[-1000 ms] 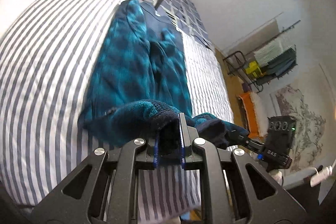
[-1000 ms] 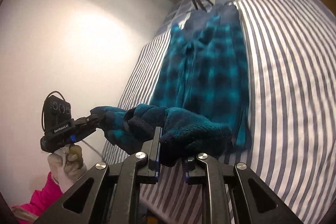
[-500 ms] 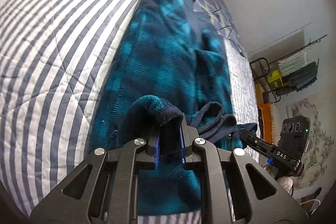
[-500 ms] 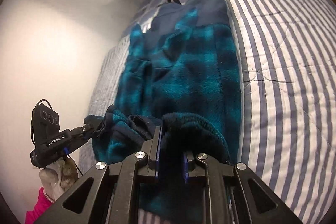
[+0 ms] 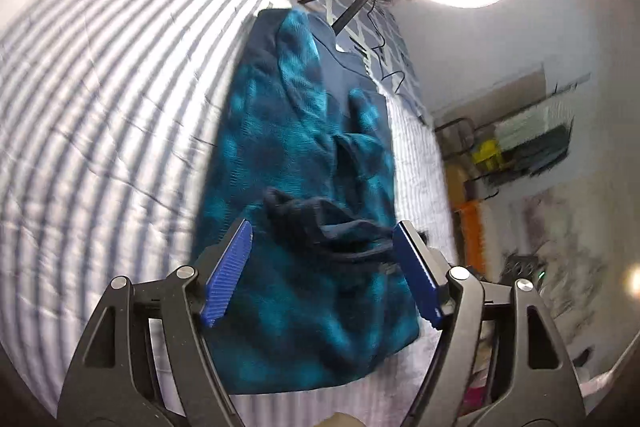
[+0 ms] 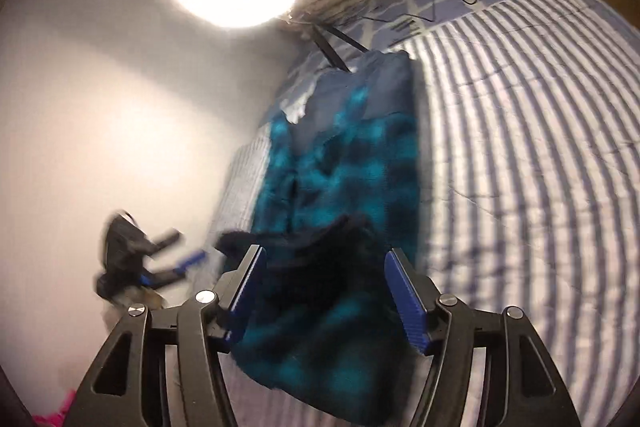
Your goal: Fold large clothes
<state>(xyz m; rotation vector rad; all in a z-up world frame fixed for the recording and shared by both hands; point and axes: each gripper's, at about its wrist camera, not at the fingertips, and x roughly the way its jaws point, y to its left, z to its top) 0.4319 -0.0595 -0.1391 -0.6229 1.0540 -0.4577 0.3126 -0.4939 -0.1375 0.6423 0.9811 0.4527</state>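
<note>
I am letting go of the fleece top (image 5: 304, 195) right now. It is lying long-ways down the middle of the striped bed (image 5: 100, 115), with its near end folded up over the rest, so it is making a thick double layer close to me. My left gripper (image 5: 322, 269) is opening its jaws wide, and the dark hem is sitting loose between the blue pads, not squeezed. My right gripper (image 6: 326, 293) is opening too, and the dark edge of the top (image 6: 344, 179) is lying between its pads, free as well. So I think I am finishing one fold, the near end going over the far part. The pictures are blurry, so I cannot tell if the edges are lining up neatly. Next, I think I should be pulling both grippers back and up without dragging the cloth. Then I should be looking for the next edge to grab, maybe a side, to make the bundle smaller.
</note>
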